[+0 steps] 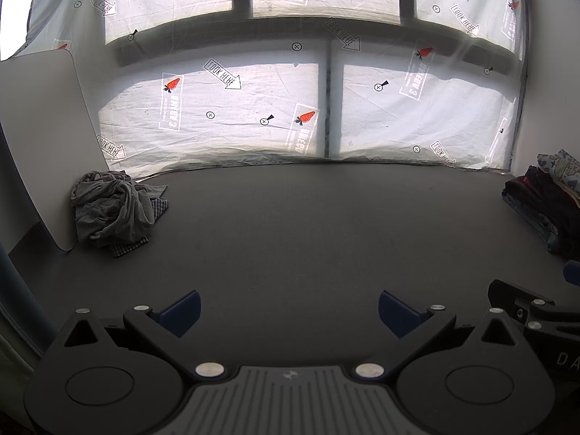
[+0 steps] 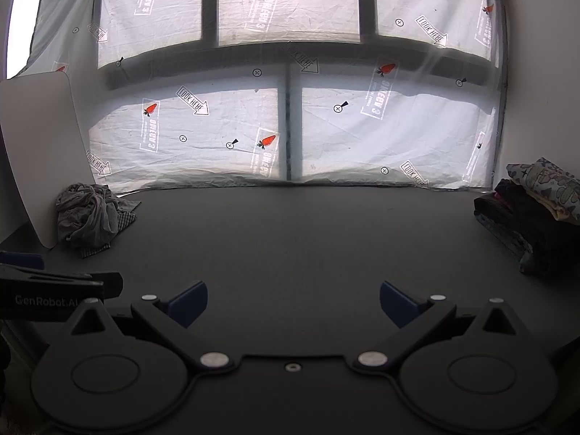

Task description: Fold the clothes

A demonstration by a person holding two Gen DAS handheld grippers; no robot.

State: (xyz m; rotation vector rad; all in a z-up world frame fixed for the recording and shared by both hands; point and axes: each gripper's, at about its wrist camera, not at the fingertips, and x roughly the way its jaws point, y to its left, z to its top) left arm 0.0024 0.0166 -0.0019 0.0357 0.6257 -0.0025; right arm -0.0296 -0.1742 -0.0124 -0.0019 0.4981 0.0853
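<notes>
A crumpled grey garment [image 1: 108,206] lies heaped on a checked cloth [image 1: 127,248] at the far left of the dark table [image 1: 308,235]; the right wrist view shows the same heap [image 2: 90,217]. A stack of folded clothes [image 1: 547,203] sits at the far right, topped by a patterned piece [image 2: 547,185]. My left gripper [image 1: 289,311] hovers open over bare table near the front edge, nothing between its blue fingers. My right gripper [image 2: 293,304] is also open and empty, beside the left one. Both are well short of the heap.
A white board [image 1: 40,145] leans against the wall just left of the crumpled heap. A printed translucent sheet [image 1: 253,108] covers the window behind the table. The right gripper's body [image 1: 529,311] shows at the left view's right edge, the left gripper's body [image 2: 54,290] at the right view's left edge.
</notes>
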